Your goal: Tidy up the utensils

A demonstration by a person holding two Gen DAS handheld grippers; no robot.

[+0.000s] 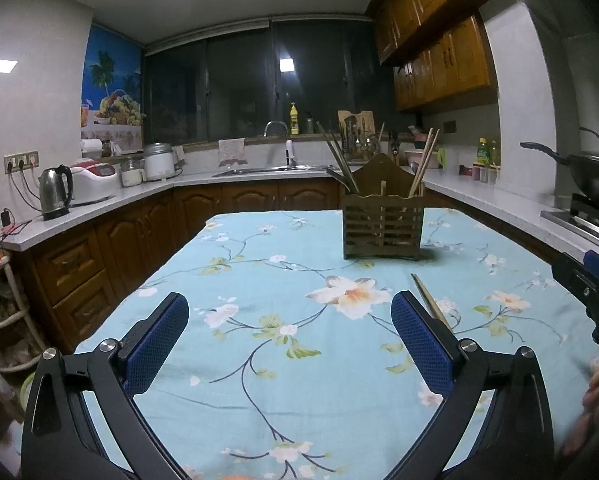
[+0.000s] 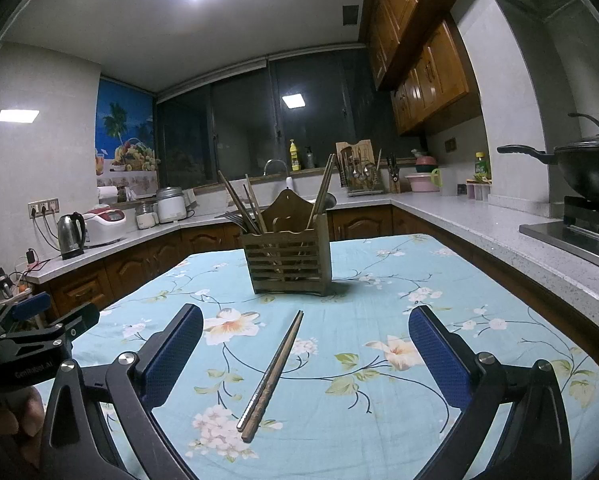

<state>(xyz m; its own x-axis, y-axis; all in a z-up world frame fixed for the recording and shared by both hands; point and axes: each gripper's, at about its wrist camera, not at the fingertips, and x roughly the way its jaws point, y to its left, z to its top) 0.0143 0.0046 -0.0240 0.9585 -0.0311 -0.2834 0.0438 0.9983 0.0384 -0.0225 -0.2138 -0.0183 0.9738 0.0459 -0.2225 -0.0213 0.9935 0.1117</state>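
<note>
A slatted wooden utensil holder (image 1: 382, 224) (image 2: 288, 264) stands on the floral blue tablecloth (image 1: 283, 280) (image 2: 379, 320), with several chopsticks leaning out of its two compartments. A pair of chopsticks (image 2: 273, 372) lies flat on the cloth, one metal and one wooden, side by side. My right gripper (image 2: 305, 350) hovers open above them, the pair between its blue pads. My left gripper (image 1: 289, 338) is open over bare cloth; the chopsticks (image 1: 429, 298) show just beyond its right pad. Each gripper appears at the edge of the other's view.
Kitchen counters wrap around the table: kettle (image 1: 54, 192) and rice cooker (image 1: 93, 182) on the left, sink (image 1: 275, 168) at the back, a black wok (image 2: 587, 168) on the stove (image 2: 579, 236) at the right. A hand (image 2: 7, 412) holds the left gripper.
</note>
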